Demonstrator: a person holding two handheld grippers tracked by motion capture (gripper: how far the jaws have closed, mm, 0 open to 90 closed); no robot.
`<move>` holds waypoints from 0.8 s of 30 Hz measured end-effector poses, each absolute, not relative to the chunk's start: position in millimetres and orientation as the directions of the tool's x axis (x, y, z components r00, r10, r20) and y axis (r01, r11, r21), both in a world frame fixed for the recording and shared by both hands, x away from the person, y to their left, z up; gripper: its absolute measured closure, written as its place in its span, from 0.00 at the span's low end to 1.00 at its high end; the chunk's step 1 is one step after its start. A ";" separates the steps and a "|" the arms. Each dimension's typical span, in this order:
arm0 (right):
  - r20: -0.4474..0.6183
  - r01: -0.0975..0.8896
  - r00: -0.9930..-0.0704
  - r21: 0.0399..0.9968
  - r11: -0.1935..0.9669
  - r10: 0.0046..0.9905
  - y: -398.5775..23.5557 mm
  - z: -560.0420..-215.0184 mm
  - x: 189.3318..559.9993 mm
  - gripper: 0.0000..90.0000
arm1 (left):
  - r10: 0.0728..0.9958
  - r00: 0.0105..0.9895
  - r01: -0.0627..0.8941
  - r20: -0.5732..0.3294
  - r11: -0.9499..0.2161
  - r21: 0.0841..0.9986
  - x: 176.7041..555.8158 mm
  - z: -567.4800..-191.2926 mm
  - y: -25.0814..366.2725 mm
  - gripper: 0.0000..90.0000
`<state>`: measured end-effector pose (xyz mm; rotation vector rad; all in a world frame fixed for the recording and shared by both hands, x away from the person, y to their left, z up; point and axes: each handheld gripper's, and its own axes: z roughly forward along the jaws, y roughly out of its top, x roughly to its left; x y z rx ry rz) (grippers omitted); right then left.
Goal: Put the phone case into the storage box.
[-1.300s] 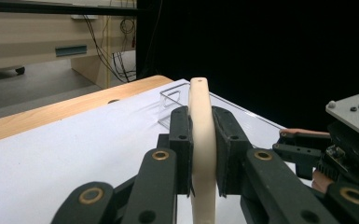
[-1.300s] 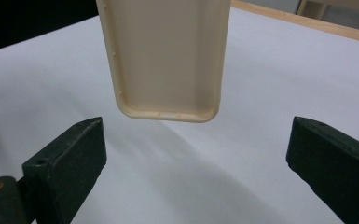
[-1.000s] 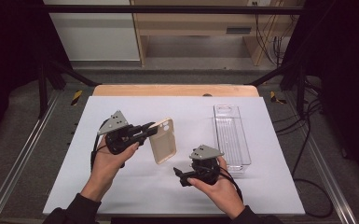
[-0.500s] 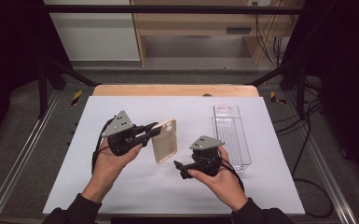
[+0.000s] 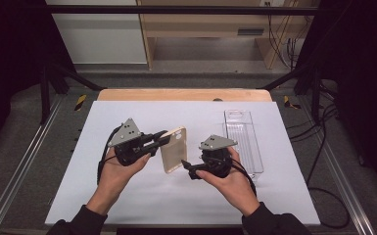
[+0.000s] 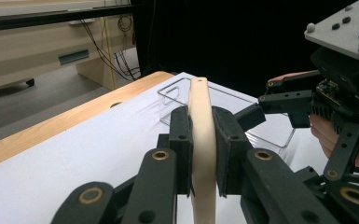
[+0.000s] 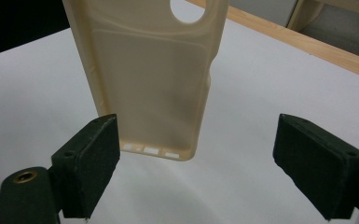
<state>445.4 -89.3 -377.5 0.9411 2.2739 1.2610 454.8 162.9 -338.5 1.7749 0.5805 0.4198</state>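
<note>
Your left gripper point(image 5: 162, 139) has its pads clamped on the long edge of the phone case point(image 5: 175, 149), squeezing the rim from both sides, as your left gripper view shows with the cream edge point(image 6: 201, 140) standing between the two black pads. Your right gripper point(image 5: 186, 165) has its jaws spread wide and has just been drawing them in a little; in your right gripper view the case's lower end point(image 7: 154, 84) hangs ahead of the pads with clear space on both sides, so nothing is pressed between them. You are working over a white sheet point(image 5: 127, 196) spread on a wooden table point(image 5: 176, 94) whose bare edge shows along the far side. Beyond it you have a grey floor, a pale wooden bench point(image 5: 210, 24) with cables trailing beside it, and dark curtains to either side. A clear plastic tray point(image 5: 245, 142) lies on the sheet just past your right hand point(image 5: 225, 181). You hold the case off the sheet near the middle of the table, between your two grippers. It is a soft-looking, translucent cream shell with its hollow inside facing your right gripper, a round camera opening near its top and small slots along its bottom edge.
</note>
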 end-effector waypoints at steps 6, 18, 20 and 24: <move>-0.009 0.364 -0.707 0.853 0.374 0.707 -88.4 -370.9 447.6 0.22 | 0.577 0.817 0.164 -0.009 -0.217 0.962 453.0 -338.4 161.4 0.88; -0.018 0.337 -0.705 0.872 0.356 0.709 -89.2 -358.9 452.5 0.50 | 0.565 0.825 0.148 0.009 -0.232 0.961 448.6 -339.0 156.3 0.88; -0.011 0.332 -0.706 0.878 0.344 0.709 -89.8 -358.1 452.9 0.54 | 0.564 0.826 0.148 0.009 -0.233 0.961 448.6 -339.5 156.0 0.88; -0.003 0.328 -0.703 0.886 0.328 0.711 -90.2 -357.4 453.8 0.61 | 0.565 0.825 0.151 0.006 -0.231 0.961 448.7 -341.1 155.8 0.88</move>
